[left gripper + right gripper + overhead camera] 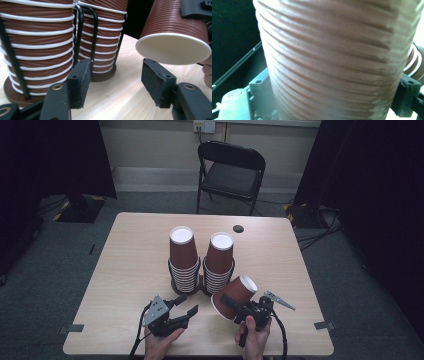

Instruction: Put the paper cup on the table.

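Two stacks of brown ribbed paper cups stand upside down in black wire holders at the table's middle: the left stack [182, 257] [37, 42] and the right stack [219, 260] [105, 37]. My right gripper [236, 308] [332, 100] is shut on a single brown cup [235, 295] [172, 30] [332, 57], held tilted just right of the stacks, its white rim facing the near left. My left gripper [188, 303] [115, 72] is open with nothing between its jaws. It points at the base of the stacks, a short way in front of them.
A light wooden table [125, 270] carries the holders, with a dark round hole [238, 228] near its far edge. A black folding chair [231, 172] stands behind the table. Dark curtains hang at both sides of the room.
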Tool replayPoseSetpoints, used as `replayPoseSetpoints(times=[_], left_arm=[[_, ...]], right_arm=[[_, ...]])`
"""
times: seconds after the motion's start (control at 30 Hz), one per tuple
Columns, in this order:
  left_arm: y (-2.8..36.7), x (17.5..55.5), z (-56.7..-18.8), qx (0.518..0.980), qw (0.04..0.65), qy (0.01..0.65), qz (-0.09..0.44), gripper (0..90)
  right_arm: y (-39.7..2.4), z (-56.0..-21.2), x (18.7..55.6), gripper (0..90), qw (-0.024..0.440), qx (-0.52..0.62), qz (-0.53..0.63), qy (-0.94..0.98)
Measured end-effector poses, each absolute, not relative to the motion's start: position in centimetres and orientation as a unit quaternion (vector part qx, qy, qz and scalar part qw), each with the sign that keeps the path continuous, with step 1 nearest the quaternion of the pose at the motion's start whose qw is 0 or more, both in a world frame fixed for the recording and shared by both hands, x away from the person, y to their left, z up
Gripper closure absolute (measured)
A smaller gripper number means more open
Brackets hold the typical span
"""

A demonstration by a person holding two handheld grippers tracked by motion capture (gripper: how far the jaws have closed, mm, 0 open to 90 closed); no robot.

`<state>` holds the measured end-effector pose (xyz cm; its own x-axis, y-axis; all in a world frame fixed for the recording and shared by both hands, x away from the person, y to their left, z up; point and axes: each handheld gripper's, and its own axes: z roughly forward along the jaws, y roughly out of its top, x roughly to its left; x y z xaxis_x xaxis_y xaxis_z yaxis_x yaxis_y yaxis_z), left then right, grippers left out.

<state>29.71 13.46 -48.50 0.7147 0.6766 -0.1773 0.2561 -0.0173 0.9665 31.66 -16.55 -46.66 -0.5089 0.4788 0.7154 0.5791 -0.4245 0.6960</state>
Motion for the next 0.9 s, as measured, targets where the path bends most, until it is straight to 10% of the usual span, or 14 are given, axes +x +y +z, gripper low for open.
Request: replayPoseSetpoints(times=[0.9], left_arm=[[11.4,29.8,-48.1,0.669,0.666,0.266,0.196,64.0]], right_arm=[[-14.0,-47.2,31.1,13.4,0.128,-0.487,-0.689,-0.521]])
